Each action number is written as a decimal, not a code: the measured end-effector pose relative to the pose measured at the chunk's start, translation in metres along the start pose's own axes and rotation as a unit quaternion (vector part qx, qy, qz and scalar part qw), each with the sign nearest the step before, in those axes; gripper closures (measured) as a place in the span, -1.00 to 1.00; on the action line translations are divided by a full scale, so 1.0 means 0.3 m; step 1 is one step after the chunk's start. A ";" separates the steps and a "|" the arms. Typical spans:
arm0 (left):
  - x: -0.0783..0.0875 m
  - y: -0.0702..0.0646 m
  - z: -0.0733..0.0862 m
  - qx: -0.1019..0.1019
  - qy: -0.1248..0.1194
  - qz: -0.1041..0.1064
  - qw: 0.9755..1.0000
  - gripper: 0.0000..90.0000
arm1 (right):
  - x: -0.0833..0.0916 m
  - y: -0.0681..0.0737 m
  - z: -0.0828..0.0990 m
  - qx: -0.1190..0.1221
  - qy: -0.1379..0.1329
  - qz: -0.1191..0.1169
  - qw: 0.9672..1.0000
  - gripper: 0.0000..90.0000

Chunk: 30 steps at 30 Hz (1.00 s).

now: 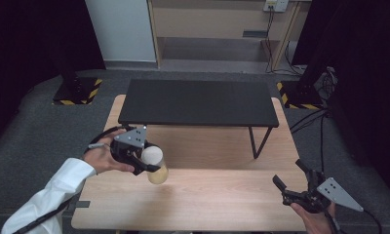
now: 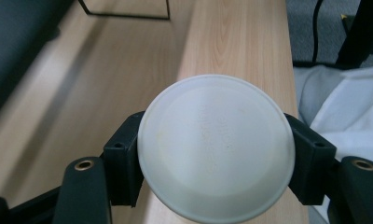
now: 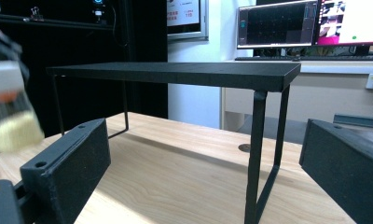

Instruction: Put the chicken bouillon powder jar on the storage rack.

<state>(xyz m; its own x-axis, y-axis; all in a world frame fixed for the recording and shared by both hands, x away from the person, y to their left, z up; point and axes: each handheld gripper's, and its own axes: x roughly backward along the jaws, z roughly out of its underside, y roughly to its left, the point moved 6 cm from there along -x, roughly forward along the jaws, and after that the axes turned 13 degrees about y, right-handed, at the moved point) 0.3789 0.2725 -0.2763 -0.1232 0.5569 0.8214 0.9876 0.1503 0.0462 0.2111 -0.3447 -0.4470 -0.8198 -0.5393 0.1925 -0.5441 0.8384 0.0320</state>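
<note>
A jar with a white round lid [image 1: 153,155] and pale yellow contents [image 1: 158,174] hangs tilted above the left part of the wooden table [image 1: 217,195], with my left gripper [image 1: 145,163] shut on it just below the lid. In the left gripper view the lid [image 2: 216,145] sits between the two black jaws. The jar [image 3: 10,112] shows blurred at the left of the right gripper view. My right gripper [image 1: 286,179] stands open at the table's front right corner, nothing between its jaws.
A black raised shelf [image 1: 198,103] on thin wire legs [image 1: 259,142] spans the back half of the table; in the right gripper view one leg [image 3: 259,154] stands close ahead. Cables [image 1: 310,119] lie on the grey floor at right.
</note>
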 end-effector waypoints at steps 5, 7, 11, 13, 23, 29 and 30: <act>0.119 0.016 -0.084 0.001 -0.018 -0.009 1.000 -0.28 | 0.003 0.002 0.001 -0.001 -0.007 0.003 1.000 -0.99; 0.178 0.023 -0.130 0.001 -0.020 -0.015 1.000 -0.28 | 0.004 0.002 0.001 -0.001 -0.010 0.005 1.000 -0.99; 0.288 0.047 -0.214 0.006 -0.032 -0.031 0.999 -0.28 | 0.004 0.002 0.002 0.000 -0.014 0.004 1.000 -0.99; 0.334 0.063 -0.253 0.011 -0.031 -0.040 0.999 -0.28 | 0.004 0.002 0.002 0.002 -0.015 0.004 1.000 -0.99; 0.444 0.158 -0.383 0.066 -0.023 -0.084 0.994 -0.28 | 0.004 0.001 0.002 0.006 -0.015 0.005 1.000 -0.99; 0.440 0.220 -0.393 0.129 -0.013 -0.119 0.984 -0.28 | 0.005 0.000 0.003 0.005 -0.017 0.005 1.000 -0.99; 0.440 0.220 -0.393 0.129 -0.013 -0.119 0.984 -0.28 | 0.005 0.000 0.003 0.005 -0.017 0.005 1.000 -0.99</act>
<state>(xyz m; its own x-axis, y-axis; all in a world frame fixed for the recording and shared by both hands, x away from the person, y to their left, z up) 0.4392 0.2596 -0.0978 -0.3539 0.5005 0.7901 0.8730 0.4798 0.0872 0.2096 -0.3455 -0.4475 -0.8303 -0.5338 0.1601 -0.5380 0.8427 0.0198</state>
